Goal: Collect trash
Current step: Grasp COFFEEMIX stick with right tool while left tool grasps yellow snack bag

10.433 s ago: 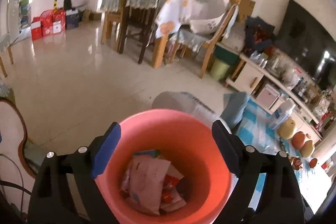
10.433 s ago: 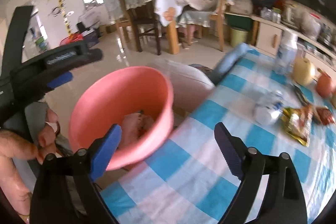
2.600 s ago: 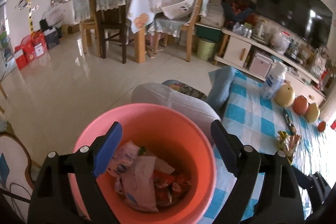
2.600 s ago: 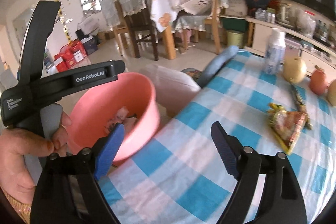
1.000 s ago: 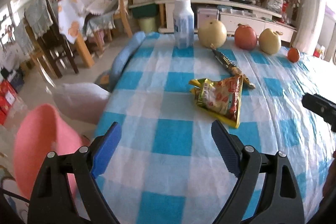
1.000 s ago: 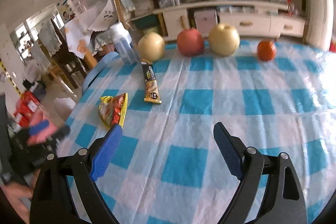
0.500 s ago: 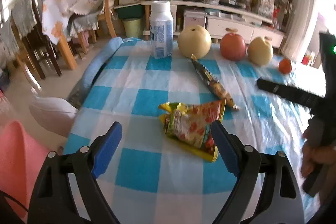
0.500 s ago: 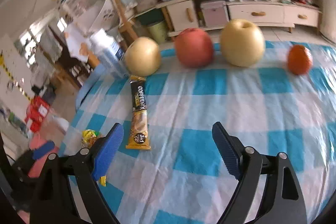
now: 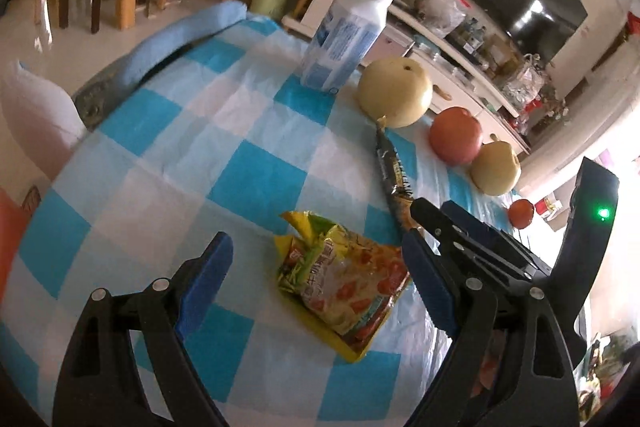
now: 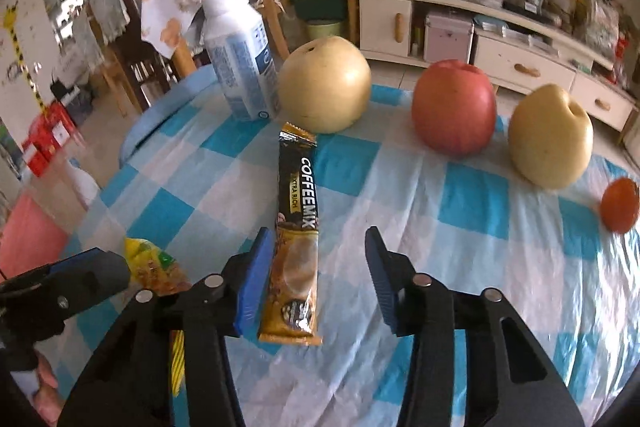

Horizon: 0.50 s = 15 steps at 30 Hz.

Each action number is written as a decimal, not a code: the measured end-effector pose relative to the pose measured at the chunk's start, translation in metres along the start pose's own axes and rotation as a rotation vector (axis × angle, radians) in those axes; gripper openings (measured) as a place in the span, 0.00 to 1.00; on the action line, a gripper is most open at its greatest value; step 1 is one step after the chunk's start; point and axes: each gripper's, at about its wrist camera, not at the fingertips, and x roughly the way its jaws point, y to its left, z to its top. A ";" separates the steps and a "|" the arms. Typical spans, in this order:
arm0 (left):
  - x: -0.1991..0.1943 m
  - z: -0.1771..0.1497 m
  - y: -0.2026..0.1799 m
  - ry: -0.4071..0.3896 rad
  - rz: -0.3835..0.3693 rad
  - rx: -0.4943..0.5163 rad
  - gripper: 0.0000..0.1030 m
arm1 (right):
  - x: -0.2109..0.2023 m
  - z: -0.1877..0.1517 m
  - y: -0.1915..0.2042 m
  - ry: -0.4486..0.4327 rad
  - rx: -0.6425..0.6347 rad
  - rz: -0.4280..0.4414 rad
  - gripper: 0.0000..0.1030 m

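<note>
1. The right gripper (image 10: 318, 271) points down at the surface (image 10: 460, 267), which wears a blue-and-white checked cloth; its jaws are closing, with the near end of the coffee-mix sachet (image 10: 297, 239) between them. The left pad is just beside the sachet's edge, the right pad stands clear of it, and the pads do not press on it.
2. The sachet is a long narrow stick, black at the far end with "COFFEEMIX" in white letters, golden brown at the near end, lying flat and pointing away toward the fruit.
3. The left gripper (image 9: 316, 281) has its jaws set wide apart above the snack packet (image 9: 344, 283), which lies between the pads without touching either.
4. The packet is a crumpled yellow bag with green and red print, lying flat on the cloth, just beside the sachet's near end.
5. Farther back stands a white bottle (image 10: 240, 59) with a blue label, upright; what is in it cannot be told.
6. Beside it, in a row along the far edge, are a yellow pear (image 10: 324, 85), a red apple (image 10: 454, 107), a second pear (image 10: 550, 137) and a small orange fruit (image 10: 620, 205).
7. At the left edge of the right wrist view a pink bin (image 10: 32, 231) shows only as a blurred patch, its contents hidden.
</note>
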 end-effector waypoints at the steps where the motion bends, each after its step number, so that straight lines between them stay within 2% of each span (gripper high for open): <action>1: 0.004 0.000 0.001 0.010 -0.004 -0.011 0.85 | 0.003 0.001 0.002 0.006 -0.008 0.006 0.44; 7: 0.018 -0.001 0.000 0.030 0.006 -0.052 0.85 | 0.016 0.001 0.008 0.029 -0.047 -0.003 0.41; 12: 0.020 0.001 -0.002 0.015 0.020 -0.057 0.85 | 0.019 0.001 0.008 0.040 -0.071 -0.006 0.37; 15: 0.022 0.000 -0.006 0.007 0.037 -0.043 0.85 | 0.018 0.001 0.007 0.042 -0.086 -0.014 0.31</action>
